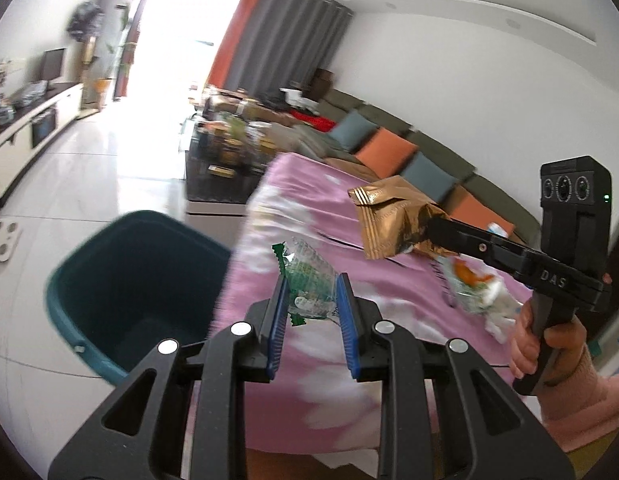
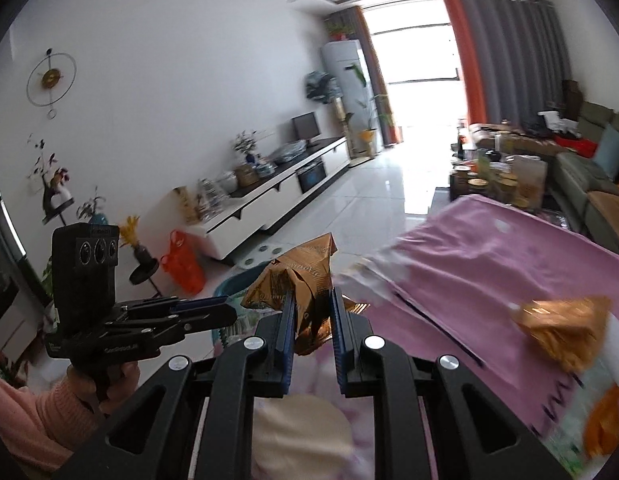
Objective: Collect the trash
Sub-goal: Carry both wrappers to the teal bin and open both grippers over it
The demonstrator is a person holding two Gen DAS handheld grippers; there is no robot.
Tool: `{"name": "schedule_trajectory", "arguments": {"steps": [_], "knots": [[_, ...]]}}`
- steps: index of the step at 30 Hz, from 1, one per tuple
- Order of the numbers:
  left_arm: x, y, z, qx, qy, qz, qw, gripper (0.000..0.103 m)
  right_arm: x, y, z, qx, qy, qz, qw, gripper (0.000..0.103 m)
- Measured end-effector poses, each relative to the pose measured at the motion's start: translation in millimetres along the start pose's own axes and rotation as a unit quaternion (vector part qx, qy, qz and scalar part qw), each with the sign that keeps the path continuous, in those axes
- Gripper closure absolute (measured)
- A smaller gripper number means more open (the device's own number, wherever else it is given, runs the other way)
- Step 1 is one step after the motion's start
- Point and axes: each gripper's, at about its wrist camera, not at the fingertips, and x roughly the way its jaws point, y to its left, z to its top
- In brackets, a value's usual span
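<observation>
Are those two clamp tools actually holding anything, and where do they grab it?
Yes. The left gripper pinches a clear green-edged wrapper by its lower end; the right gripper clamps a crumpled gold wrapper near its bottom.

Glossy gold foil wrapper [image 2: 305,288], matt pink cloth [image 2: 489,264]

Left of the table [image 1: 309,184], on the floor: bin [image 1: 121,280]. Over the table's near edge, beside the bin: left hand-held gripper [image 1: 312,300] clamped on a clear wrapper [image 1: 309,280]. To its right, above the table: right hand-held gripper [image 1: 429,226] pinching a foil packet [image 1: 389,220]. Behind the table: sofa [image 1: 389,128].
</observation>
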Motion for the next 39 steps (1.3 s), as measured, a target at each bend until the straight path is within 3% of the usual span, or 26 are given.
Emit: {"name": "schedule_trajectory", "arguments": {"steps": [6, 13, 19, 23, 28, 35, 39], "knots": [[-6, 43, 5, -0.029, -0.012, 0.054, 0.998, 0.079, 46, 13, 15, -0.016, 0.027, 0.022, 0.999, 0.088], [-3, 87, 1, -0.066, 0.001, 0.09, 0.9938, 0.079, 98, 26, 20, -0.028, 0.073, 0.03, 0.997, 0.087], [8, 106, -6, -0.076, 0.023, 0.115, 0.9902, 0.079, 132, 25, 17, -0.027, 0.11, 0.023, 0.993, 0.086], [20, 111, -7, -0.08, 0.035, 0.126, 0.9882, 0.078, 150, 24, 16, -0.022, 0.132, 0.013, 0.991, 0.08], [32, 113, -10, -0.091, 0.043, 0.132, 0.9861, 0.076, 153, 24, 15, -0.02, 0.137, 0.009, 0.99, 0.071], [39, 113, -12, -0.1, 0.048, 0.144, 0.9834, 0.063, 148, 25, 17, -0.018, 0.122, 0.01, 0.992, 0.057], [34, 115, -12, -0.107, 0.04, 0.151, 0.9819, 0.062, 140, 20, 16, -0.007, 0.113, 0.015, 0.994, 0.056]]}}
